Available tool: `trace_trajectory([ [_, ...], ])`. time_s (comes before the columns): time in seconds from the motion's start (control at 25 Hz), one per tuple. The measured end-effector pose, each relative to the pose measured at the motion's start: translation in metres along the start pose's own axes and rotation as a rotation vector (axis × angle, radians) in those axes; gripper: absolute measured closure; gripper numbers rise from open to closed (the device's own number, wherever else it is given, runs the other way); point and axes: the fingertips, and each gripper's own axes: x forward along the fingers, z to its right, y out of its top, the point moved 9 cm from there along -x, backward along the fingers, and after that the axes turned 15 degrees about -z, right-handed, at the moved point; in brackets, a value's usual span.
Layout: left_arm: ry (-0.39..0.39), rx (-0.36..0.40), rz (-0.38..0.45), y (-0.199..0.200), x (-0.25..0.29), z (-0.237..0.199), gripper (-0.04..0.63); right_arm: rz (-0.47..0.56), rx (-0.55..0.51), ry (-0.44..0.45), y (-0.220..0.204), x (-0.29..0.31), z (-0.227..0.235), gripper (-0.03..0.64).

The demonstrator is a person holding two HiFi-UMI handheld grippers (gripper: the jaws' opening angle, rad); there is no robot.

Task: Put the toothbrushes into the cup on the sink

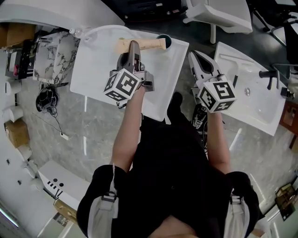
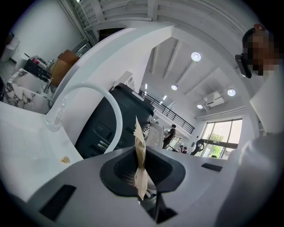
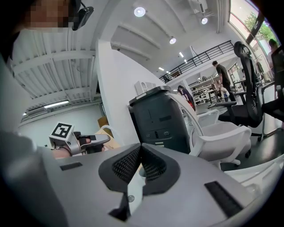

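Note:
My left gripper (image 1: pixel 134 45) is shut on a flat tan paper toothbrush packet (image 1: pixel 148 44), which lies crosswise above the far edge of the white counter (image 1: pixel 93 65). In the left gripper view the packet (image 2: pixel 139 146) stands edge-on, pinched between the dark pads of that gripper (image 2: pixel 141 156). A dark round cup (image 1: pixel 164 41) sits just past the packet's right end. My right gripper (image 1: pixel 193 56) hovers to the right, beyond the counter's edge, shut with nothing in it. The right gripper view shows that gripper (image 3: pixel 140 156) with its pads pressed together and the left gripper (image 3: pixel 88 141) off to its left.
A white sink (image 1: pixel 253 100) with a black faucet (image 1: pixel 271 77) lies to the right across a floor gap. A marble block (image 1: pixel 56 58) stands left of the counter, cables (image 1: pixel 46 98) lie on the floor, and a white chair (image 1: pixel 219 14) stands behind. A dark machine (image 2: pixel 111 124) stands ahead.

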Motion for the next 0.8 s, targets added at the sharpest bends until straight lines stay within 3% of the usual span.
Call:
trace_trajectory([
  [0.8, 0.047, 0.067, -0.075, -0.020, 0.049, -0.016, 0.555, -0.033, 0.031, -0.041, -0.004, 0.018, 0.023, 0.588],
])
